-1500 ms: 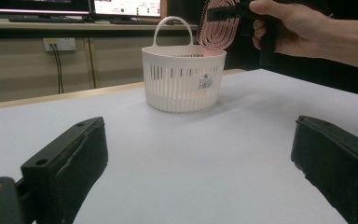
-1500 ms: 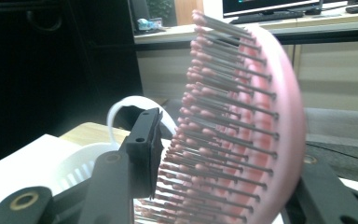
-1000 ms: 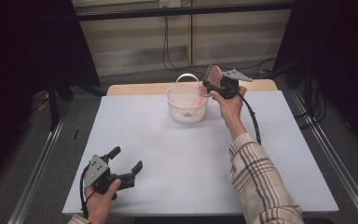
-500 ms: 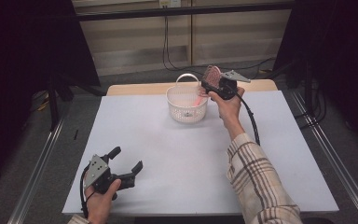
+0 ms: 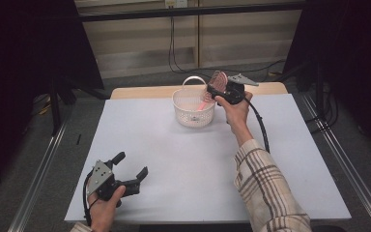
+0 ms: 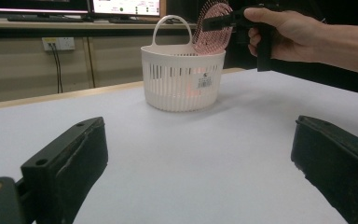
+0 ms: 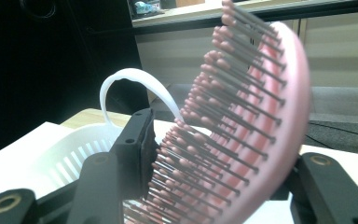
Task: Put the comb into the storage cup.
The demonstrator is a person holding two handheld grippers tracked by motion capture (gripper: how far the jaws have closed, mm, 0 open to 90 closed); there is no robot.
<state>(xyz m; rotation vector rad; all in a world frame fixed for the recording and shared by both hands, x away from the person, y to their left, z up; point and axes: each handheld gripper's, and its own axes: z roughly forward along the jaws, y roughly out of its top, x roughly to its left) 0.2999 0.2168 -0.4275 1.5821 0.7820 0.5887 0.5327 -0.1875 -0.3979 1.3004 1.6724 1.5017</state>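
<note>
Right jaws: my right gripper (image 5: 218, 89) has the pink brush (image 7: 242, 126) between its jaws; they have just been opening. In the right gripper view the left pad lies against the bristle tips and the right jaw sits just behind the brush's back; I cannot tell whether the pads still press.
Brush: upright head above the far right rim of the basket (image 5: 193, 108), handle slanting down into it, seen from the high view (image 5: 216, 79).
Right hand: my right hand (image 5: 235, 107) holds the gripper over the basket's right side; the plaid sleeve (image 5: 265, 186) runs back toward me.
Basket: white, slotted, with an arched handle, standing on the far middle of the bench (image 5: 198, 159).
Left jaws: my left gripper (image 5: 131, 170) stands wide, nothing between the jaws, low over the near left of the bench, well apart from the basket.
Left hand: my left hand (image 5: 104, 209) grips its body at the near edge.
</note>
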